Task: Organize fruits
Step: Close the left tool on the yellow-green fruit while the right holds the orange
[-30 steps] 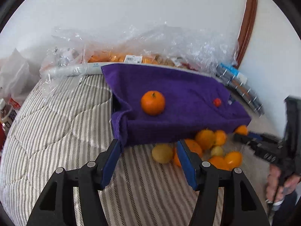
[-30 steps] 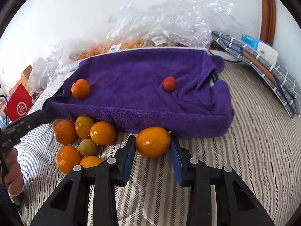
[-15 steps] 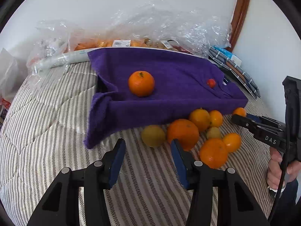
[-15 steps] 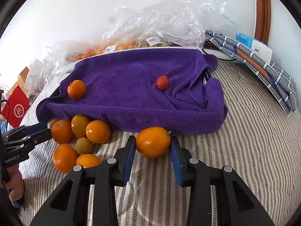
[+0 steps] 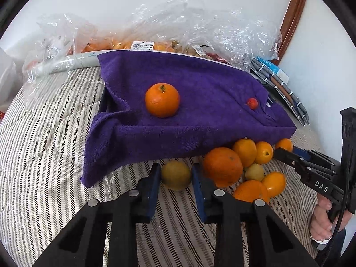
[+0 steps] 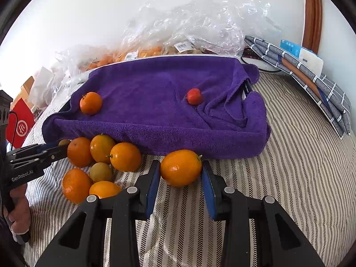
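A purple towel covers a raised tray on the striped bed; it also shows in the right wrist view. On it lie a mandarin and a small red fruit. My left gripper is shut on a yellow-green fruit in front of the towel. Several oranges are piled to its right. My right gripper is shut on an orange fruit at the towel's front edge. The pile lies to its left.
Clear plastic bags of fruit lie behind the towel against the white wall. Folded grey checked cloth and a blue-white box lie at the right. A red bag stands at the far left.
My left gripper has moved forward and closed around the yellow-green fruit. My right gripper stays shut on its orange fruit, barely moved.
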Demonstrator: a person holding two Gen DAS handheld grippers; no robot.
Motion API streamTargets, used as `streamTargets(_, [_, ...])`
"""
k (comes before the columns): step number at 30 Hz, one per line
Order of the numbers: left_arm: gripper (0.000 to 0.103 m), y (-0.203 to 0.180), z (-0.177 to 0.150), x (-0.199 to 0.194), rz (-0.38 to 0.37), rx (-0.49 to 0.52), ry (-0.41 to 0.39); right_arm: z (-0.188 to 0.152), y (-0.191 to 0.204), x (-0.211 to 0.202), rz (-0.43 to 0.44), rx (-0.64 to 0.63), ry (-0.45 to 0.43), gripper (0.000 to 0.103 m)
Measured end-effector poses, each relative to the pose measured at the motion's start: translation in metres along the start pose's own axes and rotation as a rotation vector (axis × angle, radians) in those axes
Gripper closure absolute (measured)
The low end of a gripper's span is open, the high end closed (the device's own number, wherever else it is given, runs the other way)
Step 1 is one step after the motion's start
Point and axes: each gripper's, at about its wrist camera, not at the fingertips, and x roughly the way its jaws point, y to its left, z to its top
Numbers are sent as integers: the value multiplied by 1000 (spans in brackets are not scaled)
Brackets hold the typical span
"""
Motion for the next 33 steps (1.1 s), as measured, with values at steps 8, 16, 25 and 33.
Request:
streamTargets(8, [76, 4, -2, -23, -22, -23, -131, -2, -1, -15, 19, 7, -88, 66])
streamTargets(16, [76, 19, 2, -27, -65, -107, -152, -1, -1, -25, 10, 3, -147, 67])
streamTargets(25, [76, 8, -1, -36, -21, -37, -217, -3, -1, -29, 14, 8, -185, 67])
streamTargets(33, [76, 9, 1, -35, -53, -42, -196, -4, -3, -29, 30, 25, -187, 66])
